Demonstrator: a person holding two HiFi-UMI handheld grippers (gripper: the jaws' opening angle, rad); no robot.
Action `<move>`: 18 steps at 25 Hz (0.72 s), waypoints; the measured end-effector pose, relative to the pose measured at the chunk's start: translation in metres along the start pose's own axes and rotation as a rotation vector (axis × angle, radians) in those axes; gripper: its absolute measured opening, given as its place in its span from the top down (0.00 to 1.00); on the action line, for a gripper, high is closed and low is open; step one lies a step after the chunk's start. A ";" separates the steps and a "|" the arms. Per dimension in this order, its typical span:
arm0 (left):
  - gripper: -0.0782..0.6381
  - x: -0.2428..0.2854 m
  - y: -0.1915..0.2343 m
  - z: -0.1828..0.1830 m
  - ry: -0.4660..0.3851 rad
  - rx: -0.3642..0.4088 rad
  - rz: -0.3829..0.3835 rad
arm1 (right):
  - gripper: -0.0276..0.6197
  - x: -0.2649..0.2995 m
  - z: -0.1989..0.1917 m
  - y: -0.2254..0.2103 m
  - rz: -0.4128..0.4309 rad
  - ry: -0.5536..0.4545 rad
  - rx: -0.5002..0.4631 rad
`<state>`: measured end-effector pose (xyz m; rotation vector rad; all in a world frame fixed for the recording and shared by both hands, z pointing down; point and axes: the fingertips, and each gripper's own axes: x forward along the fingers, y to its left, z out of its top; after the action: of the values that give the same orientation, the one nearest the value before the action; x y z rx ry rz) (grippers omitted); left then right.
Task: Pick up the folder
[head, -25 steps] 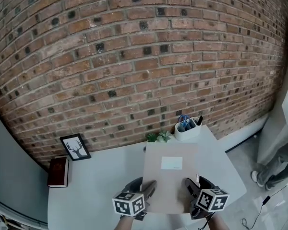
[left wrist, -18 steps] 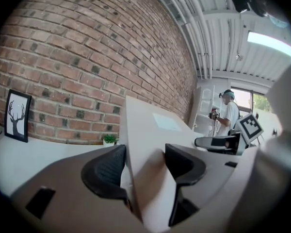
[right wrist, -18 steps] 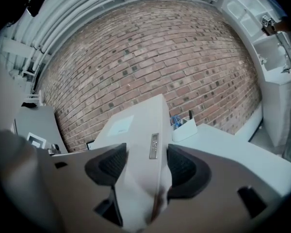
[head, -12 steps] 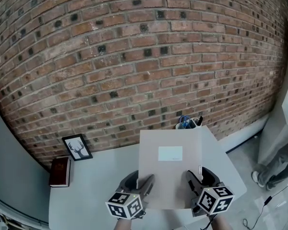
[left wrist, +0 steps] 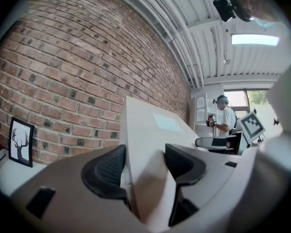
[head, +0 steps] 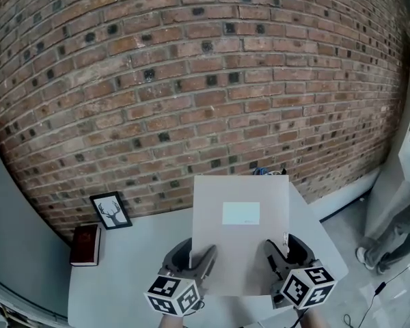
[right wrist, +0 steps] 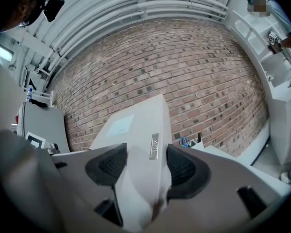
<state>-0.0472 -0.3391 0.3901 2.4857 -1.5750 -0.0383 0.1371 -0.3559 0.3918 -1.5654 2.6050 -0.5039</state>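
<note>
A beige folder (head: 240,234) with a pale label (head: 241,213) is held up above the white table (head: 133,262), tilted with its far edge raised against the brick wall. My left gripper (head: 203,264) is shut on its near left edge and my right gripper (head: 273,260) is shut on its near right edge. In the left gripper view the folder (left wrist: 150,135) runs between the black pads (left wrist: 105,171). In the right gripper view the folder (right wrist: 138,135) sits between the pads (right wrist: 182,169), with a small metal clip (right wrist: 154,146) on its spine.
A framed deer picture (head: 110,212) leans on the brick wall at the table's left, with a dark red book (head: 85,244) beside it. A white pen cup (head: 270,173) shows just behind the folder's top edge. A person (left wrist: 226,122) stands far off to the right.
Both grippers have lifted the folder off the table and tipped its far edge upward. It now hides the small plant and most of the pen cup.
</note>
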 end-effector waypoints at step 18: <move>0.53 -0.030 -0.029 0.022 -0.083 0.042 -0.017 | 0.57 -0.040 0.025 0.018 0.005 -0.091 -0.084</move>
<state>-0.0374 -0.3033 0.3612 2.5613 -1.6023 -0.1129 0.1470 -0.3194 0.3578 -1.5651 2.5930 -0.3193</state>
